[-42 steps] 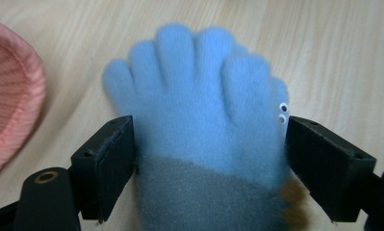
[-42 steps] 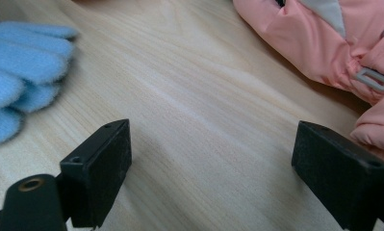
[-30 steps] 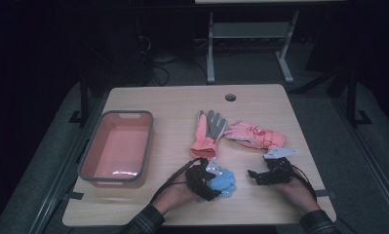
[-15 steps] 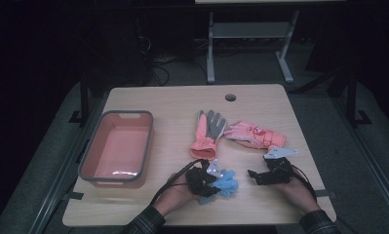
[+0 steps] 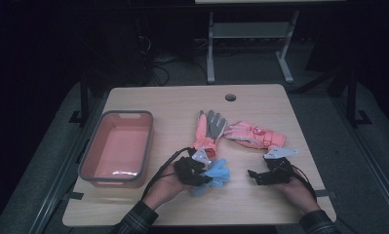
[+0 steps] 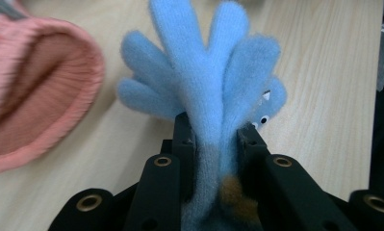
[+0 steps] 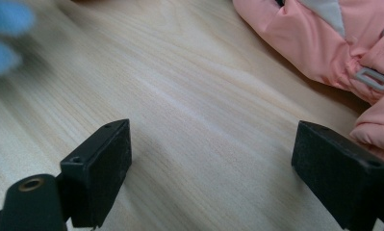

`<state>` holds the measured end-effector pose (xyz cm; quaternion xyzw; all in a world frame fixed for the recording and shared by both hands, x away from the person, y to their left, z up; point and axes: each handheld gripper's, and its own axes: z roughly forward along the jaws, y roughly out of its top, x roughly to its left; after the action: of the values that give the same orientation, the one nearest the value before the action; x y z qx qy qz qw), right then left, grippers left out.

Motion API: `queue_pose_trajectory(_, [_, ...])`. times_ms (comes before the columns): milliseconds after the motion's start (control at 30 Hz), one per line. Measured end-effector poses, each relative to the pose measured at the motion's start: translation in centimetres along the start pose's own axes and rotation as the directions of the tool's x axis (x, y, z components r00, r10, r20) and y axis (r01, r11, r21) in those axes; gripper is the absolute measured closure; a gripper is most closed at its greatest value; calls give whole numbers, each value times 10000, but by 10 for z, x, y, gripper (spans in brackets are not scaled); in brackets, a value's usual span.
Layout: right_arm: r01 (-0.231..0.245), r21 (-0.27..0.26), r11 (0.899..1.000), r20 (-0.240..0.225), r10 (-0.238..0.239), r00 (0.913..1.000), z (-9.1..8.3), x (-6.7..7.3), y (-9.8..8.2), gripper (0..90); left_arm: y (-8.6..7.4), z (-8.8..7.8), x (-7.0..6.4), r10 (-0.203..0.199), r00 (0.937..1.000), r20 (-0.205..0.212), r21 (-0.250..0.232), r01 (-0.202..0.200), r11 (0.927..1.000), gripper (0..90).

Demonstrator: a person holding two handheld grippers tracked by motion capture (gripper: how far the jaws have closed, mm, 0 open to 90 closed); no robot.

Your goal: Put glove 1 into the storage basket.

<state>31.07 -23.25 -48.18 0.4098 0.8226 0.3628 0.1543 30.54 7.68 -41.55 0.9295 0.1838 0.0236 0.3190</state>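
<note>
Blue glove (image 6: 213,91) is clamped between the left gripper (image 6: 213,137) jaws, just closed on it; right gripper (image 7: 211,168) jaws are spread wide over bare surface (image 7: 194,110).

A pale wood counter (image 5: 172,102) with a round cable hole (image 5: 230,97) near its far edge stands on grey carpet (image 5: 319,97). Beyond it the room is dark, with a white metal frame (image 5: 245,44) and loose cables (image 5: 155,63) on the floor.

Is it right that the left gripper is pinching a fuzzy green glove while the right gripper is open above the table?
Not quite: the glove is light blue, not green. The left gripper view shows the left gripper clamped on it. The rest holds: the right gripper stands open over the table.
</note>
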Motion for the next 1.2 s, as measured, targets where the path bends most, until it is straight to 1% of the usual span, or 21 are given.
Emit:
queue_pose_trajectory(67, [54, -31, 10000, 22, -54, 10000, 0, 0, 0, 133, 0, -11, 5, -148, 9998, -138, -153, 146, 9998, 756])
queue_pose_trajectory(100, [44, -27, 10000, 14, -44, 10000, 0, 0, 0, 133, 0, -11, 5, -148, 9998, -138, -153, 146, 9998, 757])
queue_pose_trajectory(167, [57, -29, 10000, 23, -57, 10000, 0, 0, 0, 133, -1, -20, 8, -333, 9992, -212, -274, 327, 9991, 758])
queue_pose_trajectory(233, [30, -20, 10000, 12, -30, 10000, 0, 0, 0, 133, -3, -34, 16, -441, 9980, -457, -362, 424, 9984, 760])
queue_pose_trajectory(267, [30, -20, 10000, 12, -30, 10000, 0, 0, 0, 133, -3, -34, 16, -441, 9980, -457, -362, 424, 9984, 761])
queue_pose_trajectory(333, [36, -21, 10000, 19, -36, 10000, 0, 0, 0, 133, -5, -43, 21, -637, 9959, -643, -555, 601, 9966, 761])
queue_pose_trajectory(367, [45, -23, 10000, 19, -45, 10000, 0, 0, 0, 133, -5, -49, 24, -609, 9956, -714, -491, 575, 9971, 762])
queue_pose_trajectory(400, [31, -19, 10000, 17, -31, 10000, 0, 0, 0, 133, -6, -53, 26, -763, 9937, -819, -641, 711, 9954, 762])
queue_pose_trajectory(433, [-11, 4, 10000, 1, 11, 10000, 0, 0, 0, 133, -7, -64, 31, -888, 9907, -1027, -717, 817, 9941, 763])
queue_pose_trajectory(467, [-9, 2, 10000, -1, 9, 10000, 0, 0, 0, 133, -7, -69, 34, -899, 9894, -1140, -714, 821, 9941, 763])
queue_pose_trajectory(500, [-11, 2, 10000, -4, 11, 10000, 0, 0, 0, 133, -7, -69, 34, -899, 9894, -1140, -714, 821, 9941, 763])
queue_pose_trajectory(633, [-8, 2, 10000, 2, 8, 10000, 0, 0, 0, 133, -10, -90, 46, -1093, 9803, -1646, -822, 968, 9919, 764])
queue_pose_trajectory(667, [-13, 2, 10000, 0, 13, 10000, 0, 0, 0, 133, -13, -100, 52, -1243, 9746, -1865, -893, 1091, 9900, 765])
queue_pose_trajectory(700, [-7, 0, 10000, 1, 7, 10000, 0, 0, 0, 133, -13, -100, 52, -1243, 9746, -1865, -893, 1091, 9900, 765])
queue_pose_trajectory(767, [-9, -1, 10000, 3, 9, 10000, 0, 0, 0, 133, -16, -109, 59, -1375, 9687, -2065, -936, 1203, 9883, 765])
queue_pose_trajectory(1000, [-11, -3, 10000, 2, 11, 10000, 0, 0, 0, 133, -32, -135, 81, -2129, 9389, -2705, -1310, 1831, 9743, 765])
queue_pose_trajectory(1033, [-12, -1, 10000, 3, 12, 10000, 0, 0, 0, 133, -38, -141, 86, -2335, 9294, -2857, -1356, 2020, 9700, 765])
queue_pose_trajectory(1067, [-10, 1, 10000, 5, 10, 10000, 0, 0, 0, 133, -41, -144, 89, -2428, 9233, -2976, -1395, 2095, 9678, 765])
queue_pose_trajectory(1100, [-10, 1, 10000, 5, 10, 10000, 0, 0, 0, 133, -41, -144, 89, -2428, 9233, -2976, -1395, 2095, 9678, 765])
queue_pose_trajectory(1167, [-7, -3, 10000, 5, 7, 10000, 0, 0, 0, 133, -48, -148, 94, -2667, 9096, -3185, -1409, 2328, 9623, 765])
queue_pose_trajectory(1200, [-11, 1, 10000, 3, 11, 10000, 0, 0, 0, 133, -55, -152, 99, -2936, 8956, -3340, -1486, 2576, 9548, 765])
